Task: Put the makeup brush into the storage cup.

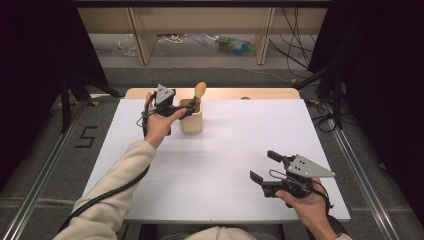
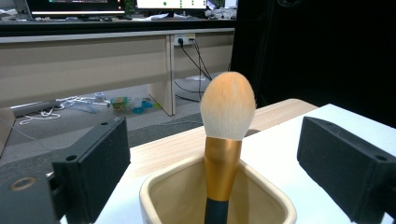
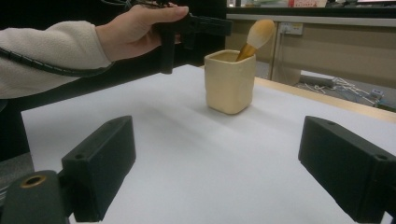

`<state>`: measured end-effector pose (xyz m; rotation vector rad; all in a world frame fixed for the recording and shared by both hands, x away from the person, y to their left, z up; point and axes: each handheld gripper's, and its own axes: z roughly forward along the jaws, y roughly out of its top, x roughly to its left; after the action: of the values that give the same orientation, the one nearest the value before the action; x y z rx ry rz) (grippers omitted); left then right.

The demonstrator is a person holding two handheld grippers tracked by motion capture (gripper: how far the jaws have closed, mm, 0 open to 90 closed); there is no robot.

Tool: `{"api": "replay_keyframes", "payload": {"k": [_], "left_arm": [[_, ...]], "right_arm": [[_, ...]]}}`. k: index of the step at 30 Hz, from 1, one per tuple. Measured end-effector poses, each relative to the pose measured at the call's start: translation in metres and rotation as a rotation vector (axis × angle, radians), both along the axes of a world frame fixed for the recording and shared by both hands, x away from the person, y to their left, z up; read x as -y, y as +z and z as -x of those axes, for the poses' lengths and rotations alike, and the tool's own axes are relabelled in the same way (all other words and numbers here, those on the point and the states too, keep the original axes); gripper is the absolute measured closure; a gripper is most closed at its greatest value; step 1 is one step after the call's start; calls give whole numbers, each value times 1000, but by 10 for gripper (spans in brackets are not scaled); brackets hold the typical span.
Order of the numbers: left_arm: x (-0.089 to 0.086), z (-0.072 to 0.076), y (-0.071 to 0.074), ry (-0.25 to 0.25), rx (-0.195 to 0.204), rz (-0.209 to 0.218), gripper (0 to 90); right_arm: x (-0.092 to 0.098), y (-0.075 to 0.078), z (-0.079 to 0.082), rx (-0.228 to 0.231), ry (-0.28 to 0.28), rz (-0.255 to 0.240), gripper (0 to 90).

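Right claw (image 1: 264, 166) gaping (holding nothing), left claw (image 1: 192, 107) spread around one brush (image 2: 227, 122), one cup (image 1: 192, 122).

Makeup brush (image 2: 227, 140): soft fluffy bristles, satin gold metal ferrule, matt dark handle. Cup (image 2: 261, 201): cream ceramic, smooth, faint sheen. Table (image 1: 240, 145): matt white top, pale wood far edge; gripper jaws matt black plastic.
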<state>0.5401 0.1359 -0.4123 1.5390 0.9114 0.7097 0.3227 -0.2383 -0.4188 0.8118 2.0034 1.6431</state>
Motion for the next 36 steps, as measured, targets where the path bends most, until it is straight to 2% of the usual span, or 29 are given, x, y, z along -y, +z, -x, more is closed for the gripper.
{"api": "replay_keyframes", "payload": {"k": [1,13,15,17,22,26,27,30,32,33,36], "left_arm": [[0,1,0,0,-1,6,96],[-4,17,4,-38,11,4,109],[-5,20,4,-42,14,-8,110],[-6,23,5,-46,15,0,111],[-9,32,8,-67,23,4,119],[-13,42,10,-77,30,-9,122],[-14,44,10,-79,33,0,122],[-18,51,12,-83,37,-2,123],[-21,55,12,-83,41,-1,124],[-22,57,12,-83,41,0,125],[-27,62,12,-88,43,-6,125]], "right_arm": [[0,0,1,-17,0,-4,118],[0,1,1,-18,4,0,117],[0,1,1,-16,6,-4,117],[0,1,1,-16,7,-3,116],[0,1,1,-13,5,-5,116],[-1,1,1,-16,11,-15,116],[0,2,1,-27,14,7,116],[0,2,2,-32,14,13,116],[0,2,2,-29,13,14,116],[0,1,0,9,5,9,116],[-1,1,-1,16,13,-4,116]]}}
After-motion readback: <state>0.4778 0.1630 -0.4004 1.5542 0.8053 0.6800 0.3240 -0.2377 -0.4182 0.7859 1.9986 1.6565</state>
